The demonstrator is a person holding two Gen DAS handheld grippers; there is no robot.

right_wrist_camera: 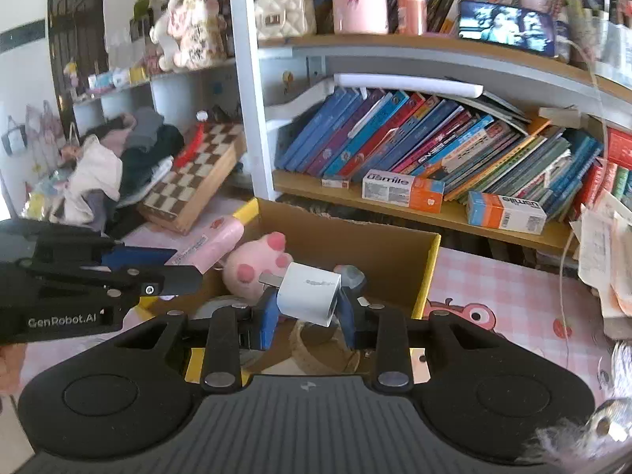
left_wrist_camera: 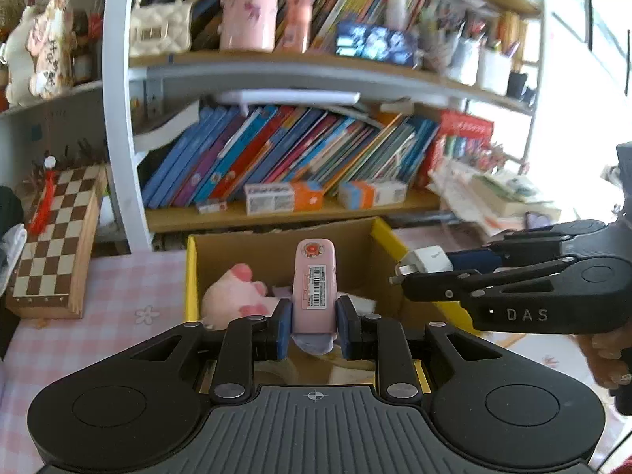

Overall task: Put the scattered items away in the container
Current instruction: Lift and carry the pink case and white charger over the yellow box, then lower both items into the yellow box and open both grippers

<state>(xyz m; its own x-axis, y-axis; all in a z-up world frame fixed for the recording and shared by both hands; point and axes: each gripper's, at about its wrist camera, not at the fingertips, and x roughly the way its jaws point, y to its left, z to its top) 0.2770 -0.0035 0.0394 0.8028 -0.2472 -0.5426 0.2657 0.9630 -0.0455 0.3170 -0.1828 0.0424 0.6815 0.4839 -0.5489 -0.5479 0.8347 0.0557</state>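
Note:
A yellow-rimmed cardboard box (left_wrist_camera: 385, 237) (right_wrist_camera: 428, 268) stands on the pink checked table. My left gripper (left_wrist_camera: 314, 331) is shut on a pink oblong case with a barcode label (left_wrist_camera: 316, 284) and holds it above the box; the case also shows in the right wrist view (right_wrist_camera: 209, 247). My right gripper (right_wrist_camera: 306, 316) is shut on a white plug adapter (right_wrist_camera: 310, 292) above the box; the adapter also shows in the left wrist view (left_wrist_camera: 428, 260). A pink plush paw (left_wrist_camera: 233, 296) (right_wrist_camera: 258, 264) lies inside the box with other small items.
A wooden chessboard box (left_wrist_camera: 59, 237) (right_wrist_camera: 197, 173) lies left of the box. A bookshelf with leaning books (left_wrist_camera: 296, 150) and toothpaste cartons (right_wrist_camera: 403, 189) stands right behind. A pile of clothes (right_wrist_camera: 110, 166) lies at far left, and papers (left_wrist_camera: 497, 193) at right.

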